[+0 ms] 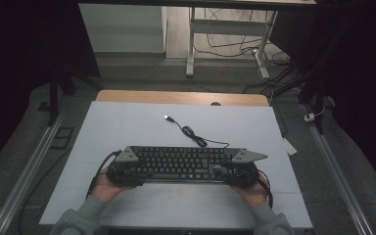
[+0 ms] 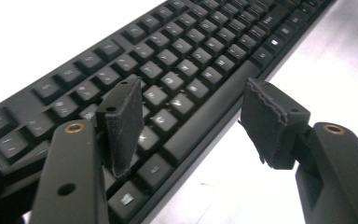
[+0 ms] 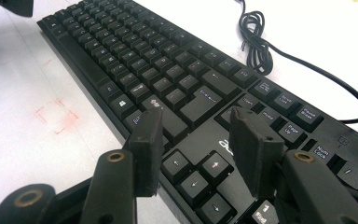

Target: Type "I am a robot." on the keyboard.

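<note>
A black keyboard (image 1: 181,164) lies flat on the white mat, near its front. Its cable (image 1: 191,131) coils away behind it and ends in a USB plug (image 1: 167,117). My left gripper (image 1: 138,170) is at the keyboard's left end and my right gripper (image 1: 225,172) at its right end, each held in a hand. In the left gripper view my left gripper (image 2: 196,122) is open and straddles the keyboard's (image 2: 186,51) front edge, one pad over the keys. In the right gripper view my right gripper (image 3: 200,140) stands open above the arrow keys of the keyboard (image 3: 168,70).
The white mat (image 1: 127,127) covers a wooden table (image 1: 176,97). A faint red square mark (image 3: 56,115) is drawn on the mat in front of the keyboard. Beyond the table stand desk legs (image 1: 191,49) with loose cables on the floor.
</note>
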`<state>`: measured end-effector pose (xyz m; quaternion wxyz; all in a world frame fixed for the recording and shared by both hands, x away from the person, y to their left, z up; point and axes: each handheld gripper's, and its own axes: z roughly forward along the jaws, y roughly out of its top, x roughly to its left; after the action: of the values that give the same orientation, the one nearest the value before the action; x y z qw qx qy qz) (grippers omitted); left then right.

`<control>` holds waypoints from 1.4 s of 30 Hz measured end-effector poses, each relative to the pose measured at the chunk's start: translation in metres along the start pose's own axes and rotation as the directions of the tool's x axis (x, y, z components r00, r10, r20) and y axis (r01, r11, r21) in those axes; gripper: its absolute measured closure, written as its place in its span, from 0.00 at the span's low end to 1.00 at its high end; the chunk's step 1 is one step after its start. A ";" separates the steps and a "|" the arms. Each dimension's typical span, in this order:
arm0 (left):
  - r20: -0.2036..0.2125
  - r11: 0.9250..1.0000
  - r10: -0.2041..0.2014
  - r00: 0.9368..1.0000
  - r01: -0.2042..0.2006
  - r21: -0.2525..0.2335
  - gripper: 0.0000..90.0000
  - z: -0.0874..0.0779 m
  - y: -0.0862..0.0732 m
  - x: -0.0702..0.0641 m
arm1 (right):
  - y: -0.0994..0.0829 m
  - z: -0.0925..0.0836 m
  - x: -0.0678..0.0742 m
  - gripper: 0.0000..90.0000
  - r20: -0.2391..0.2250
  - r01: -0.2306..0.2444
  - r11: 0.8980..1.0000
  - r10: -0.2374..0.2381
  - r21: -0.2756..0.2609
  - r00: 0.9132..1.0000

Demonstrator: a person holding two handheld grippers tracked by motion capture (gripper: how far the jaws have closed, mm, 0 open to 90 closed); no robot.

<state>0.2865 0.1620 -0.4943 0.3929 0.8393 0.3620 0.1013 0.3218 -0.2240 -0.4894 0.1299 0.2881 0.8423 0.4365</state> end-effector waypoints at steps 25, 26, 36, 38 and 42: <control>0.017 0.996 0.044 0.999 -0.045 0.074 0.99 0.030 0.000 -0.010 | -0.001 0.002 0.000 0.61 0.002 0.002 1.000 -0.002 0.012 1.000; 0.012 0.996 0.039 0.999 -0.040 0.076 0.99 0.031 -0.001 -0.010 | -0.001 0.002 0.000 0.61 0.002 0.001 1.000 -0.002 0.012 1.000; -0.003 0.995 0.051 0.999 -0.051 0.087 0.99 0.035 -0.001 -0.011 | -0.001 0.003 0.000 0.61 0.005 0.006 1.000 -0.006 0.020 1.000; -0.006 0.995 0.053 0.999 -0.053 0.090 0.99 0.035 -0.001 -0.011 | -0.001 0.003 0.000 0.61 0.006 0.007 1.000 -0.007 0.021 1.000; -0.008 0.994 0.055 0.998 -0.054 0.098 0.99 0.038 -0.002 -0.011 | -0.001 0.003 0.000 0.61 0.006 0.004 1.000 -0.005 0.019 1.000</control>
<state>0.2947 0.1328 -0.5196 0.3466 0.8665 0.3454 0.0986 0.3231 -0.2230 -0.4922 0.1309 0.2888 0.8467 0.4273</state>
